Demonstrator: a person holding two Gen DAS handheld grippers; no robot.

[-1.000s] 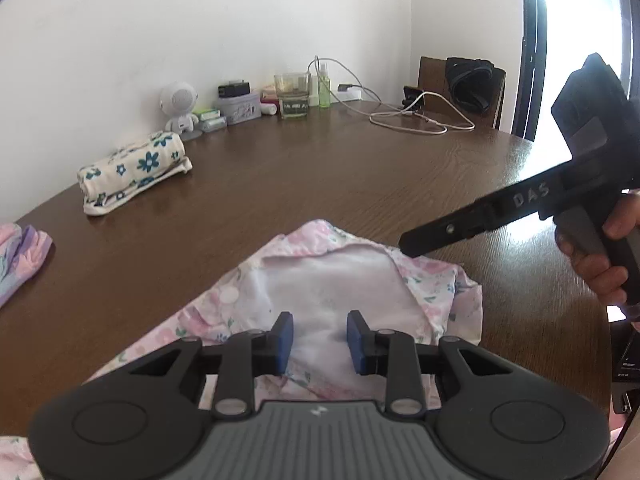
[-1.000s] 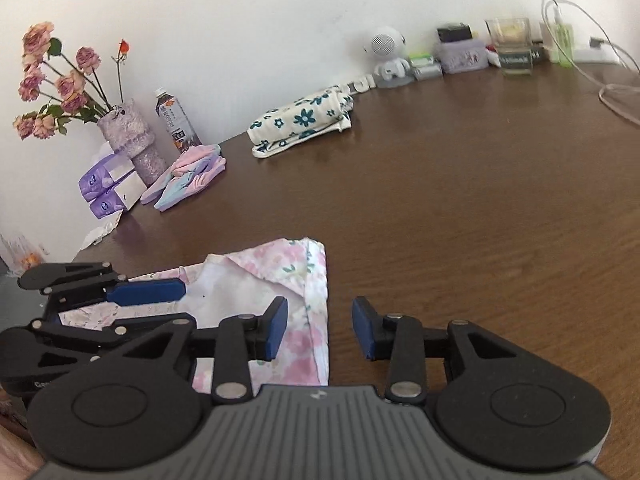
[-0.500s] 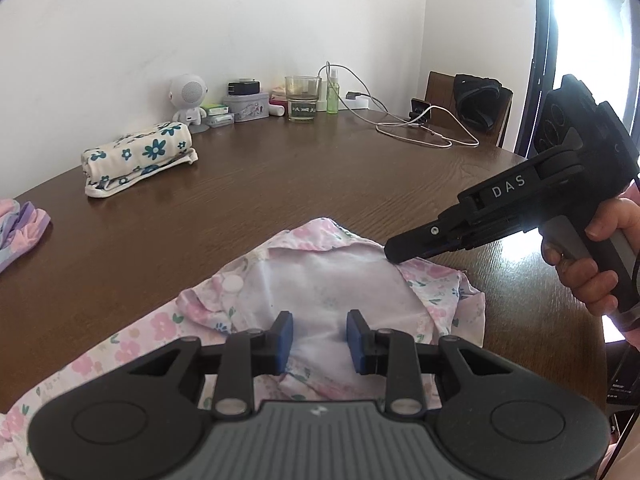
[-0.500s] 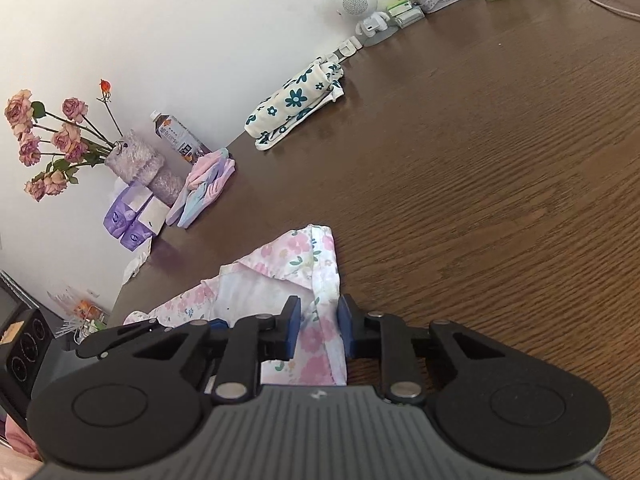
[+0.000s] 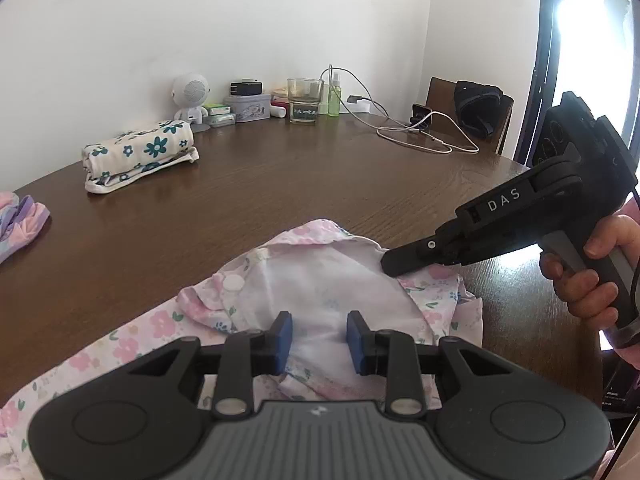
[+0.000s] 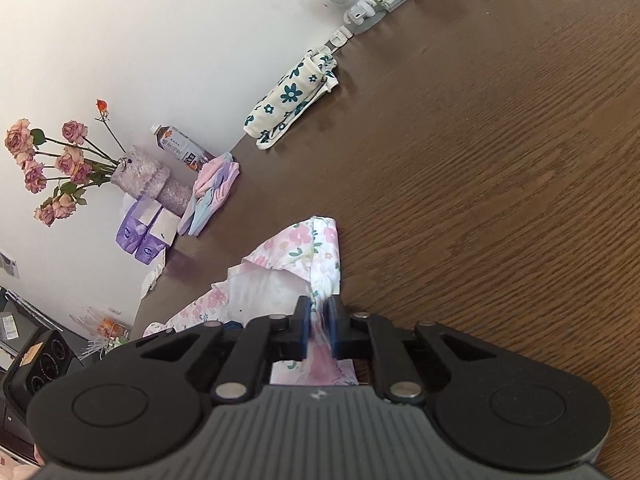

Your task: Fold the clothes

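A pink floral garment (image 5: 328,280) lies on the brown table (image 5: 280,184), its pale inside showing. My left gripper (image 5: 319,334) is open just above the garment's near part, with cloth between the blue pads but not pinched. My right gripper (image 6: 319,314) is shut on the garment's right edge (image 6: 320,264). It also shows in the left wrist view (image 5: 394,262), its tip on the cloth at the right.
A folded white garment with teal flowers (image 5: 138,154) and a pastel folded piece (image 5: 22,220) lie at the back left. A speaker toy (image 5: 190,98), tin box, glass (image 5: 305,100), bottles and cables (image 5: 416,136) line the far edge. A flower vase (image 6: 144,180) stands by the wall.
My right gripper has come down onto the garment's right edge and closed on it. My left gripper has stayed open over the cloth.
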